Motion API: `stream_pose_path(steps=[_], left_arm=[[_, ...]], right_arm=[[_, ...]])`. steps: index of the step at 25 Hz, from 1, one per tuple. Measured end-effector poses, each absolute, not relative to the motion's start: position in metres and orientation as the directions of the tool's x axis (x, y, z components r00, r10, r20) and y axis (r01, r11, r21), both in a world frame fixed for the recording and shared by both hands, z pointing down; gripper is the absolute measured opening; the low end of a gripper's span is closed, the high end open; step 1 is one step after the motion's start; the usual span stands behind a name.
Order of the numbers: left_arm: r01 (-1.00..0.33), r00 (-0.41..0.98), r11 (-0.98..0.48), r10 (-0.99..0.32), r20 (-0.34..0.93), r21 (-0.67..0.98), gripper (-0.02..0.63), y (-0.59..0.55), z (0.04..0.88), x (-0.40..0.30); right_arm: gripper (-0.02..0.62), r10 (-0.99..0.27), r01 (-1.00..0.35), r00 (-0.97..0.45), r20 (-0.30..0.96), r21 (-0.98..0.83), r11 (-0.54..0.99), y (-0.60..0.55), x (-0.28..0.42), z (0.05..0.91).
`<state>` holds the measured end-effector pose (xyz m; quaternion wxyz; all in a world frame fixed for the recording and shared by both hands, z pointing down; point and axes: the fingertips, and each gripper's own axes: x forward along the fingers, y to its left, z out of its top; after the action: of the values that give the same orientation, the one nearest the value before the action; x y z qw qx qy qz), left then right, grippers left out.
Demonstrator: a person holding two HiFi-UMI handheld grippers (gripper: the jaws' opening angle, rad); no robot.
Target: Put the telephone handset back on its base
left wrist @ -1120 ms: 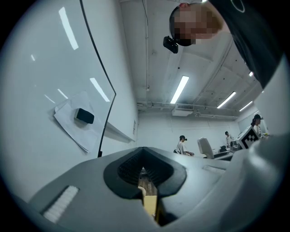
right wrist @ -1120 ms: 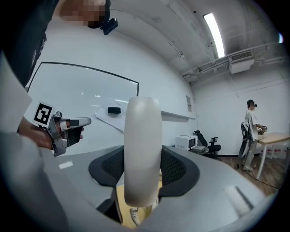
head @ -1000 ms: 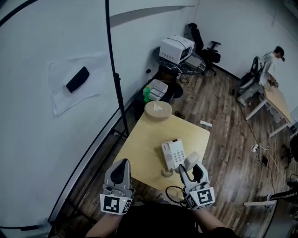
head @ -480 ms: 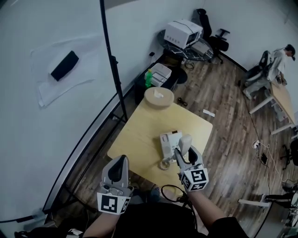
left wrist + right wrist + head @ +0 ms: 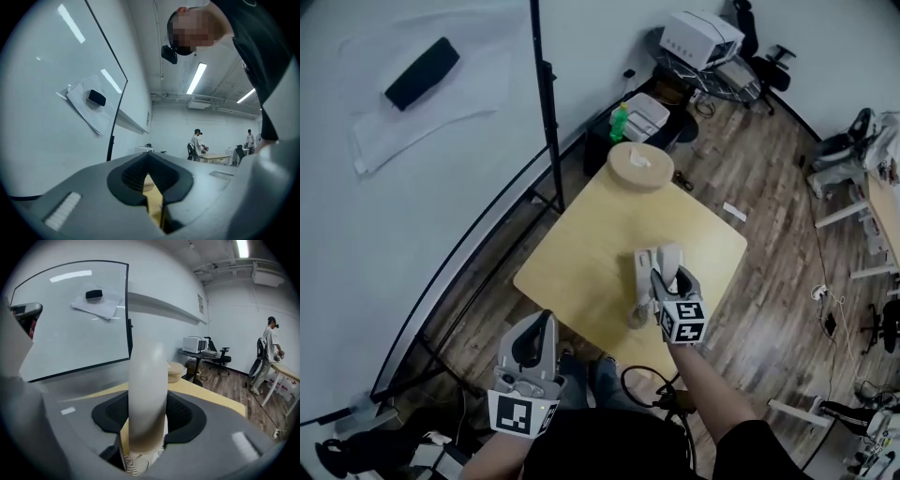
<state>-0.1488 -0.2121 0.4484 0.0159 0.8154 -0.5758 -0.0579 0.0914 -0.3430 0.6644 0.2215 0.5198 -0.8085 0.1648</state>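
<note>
Surroundings: wooden surface, on wood floor beside a whiteboard.
- Round box at the surface's far corner, well apart from the phone.
- Black pole upright between whiteboard and surface.
- Paper stuck on the whiteboard, with a black eraser on it.
- Green bottle and white appliance beyond the surface; a person at a far desk.
- Nothing stands between handset and base.

Base: white, near the surface's near-right part. Its coiled cord hangs at the near edge.

Handset: white, held just above the base's right side, lengthwise along it. Whether it touches the base cannot be told.

Right gripper: clamped on the handset's middle. The arm reaches forward over the near edge, marker cube up.

Left gripper: jaws together with nothing between. It is held low off the surface's near-left corner, pointing forward.
</note>
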Motion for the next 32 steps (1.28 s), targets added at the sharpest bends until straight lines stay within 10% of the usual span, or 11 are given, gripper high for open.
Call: stream_pose_path(steps=[32], left_arm=[[-0.945,0.289,-0.291,-0.957,-0.032,0.149,0.0,-0.199,0.49,-0.164]], right_arm=[[0.222,-0.538,-0.965,-0.138,0.832,0.01,0.263,-0.346,0.08,0.801]])
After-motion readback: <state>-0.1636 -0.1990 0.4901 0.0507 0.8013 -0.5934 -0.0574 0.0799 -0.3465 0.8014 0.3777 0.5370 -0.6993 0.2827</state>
